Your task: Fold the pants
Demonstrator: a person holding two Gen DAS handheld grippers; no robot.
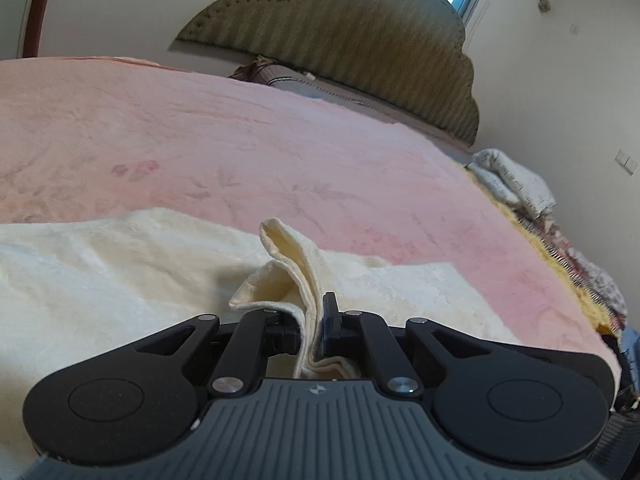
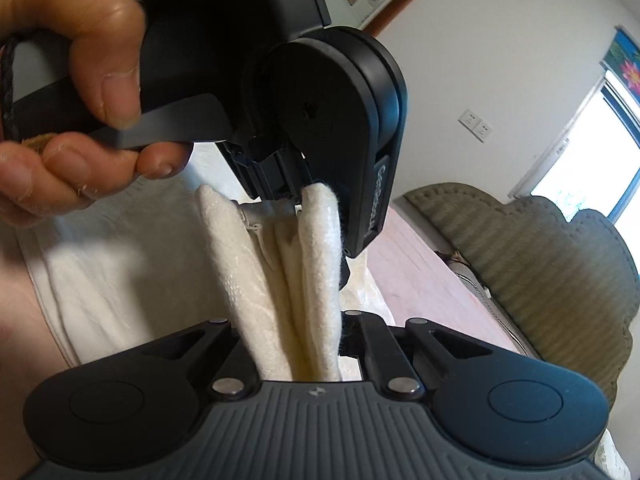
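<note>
Cream fleece: the soft, thick cream-white fleece pants (image 1: 120, 272) lie spread on the pink plush bed cover (image 1: 240, 140), filling the 9 o'clock half of the left wrist view.
Left tongs: the black left tongs (image 1: 312, 332) are pressed together on a bunched, several-layer edge of the pants, which stands up at 12 o'clock.
Right tongs: the black right tongs (image 2: 296, 344) pinch a thick bundle of the same cloth (image 2: 316, 264); the left tongs (image 2: 320, 200) bite it just beyond, at 12 o'clock, worked by the person's bare left hand (image 2: 68, 92).
Handling: light, limp and fluffy by the look; it will sag between grips and likely not slip.
Where to hold: at hems or the waistband, catching all layers, the two grips set apart so the fold falls flat.
Background: an olive padded headboard (image 1: 360, 40) at 1 o'clock.
</note>
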